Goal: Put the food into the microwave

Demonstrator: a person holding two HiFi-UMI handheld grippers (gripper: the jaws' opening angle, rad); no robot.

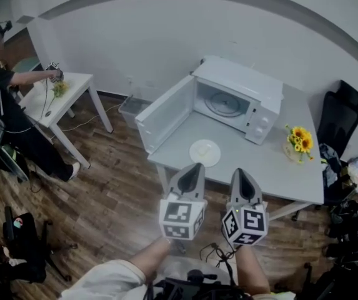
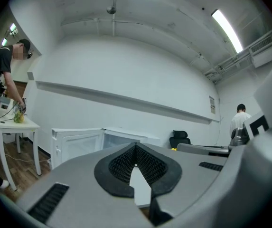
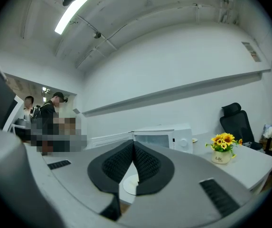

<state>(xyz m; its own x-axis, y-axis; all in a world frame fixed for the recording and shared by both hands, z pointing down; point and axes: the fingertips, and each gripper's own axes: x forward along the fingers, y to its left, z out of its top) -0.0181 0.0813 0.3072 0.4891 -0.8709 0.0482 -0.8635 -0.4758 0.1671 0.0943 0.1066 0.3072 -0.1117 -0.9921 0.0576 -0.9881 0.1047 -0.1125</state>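
Both claws were shut on nothing. The left claw (image 1: pixel 196 166) and the right claw (image 1: pixel 240 171) hung side by side, pointing level, just short of the near edge of the table (image 1: pixel 272 167). Well ahead of them stood the microwave (image 1: pixel 238 99), its door (image 1: pixel 166 114) swung wide toward the left claw's side. Between the tips and the microwave, near the table edge, lay the plate (image 1: pixel 204 152) with something pale on it, likely the food, though I couldn't make it out further.

To my eye the plate had to be reached first. I'd have opened the jaws before arriving, taken the rim low, kept it flat and steered clear of the door.

Wood floor (image 1: pixel 104 192) ran beneath the claws. Far off the left claw's side a person (image 1: pixel 4 105) leaned over a small table (image 1: pixel 72 86). Beyond the right claw stood a chair (image 1: pixel 338 114), and nearer that claw, on the table, flowers (image 1: pixel 298 141).
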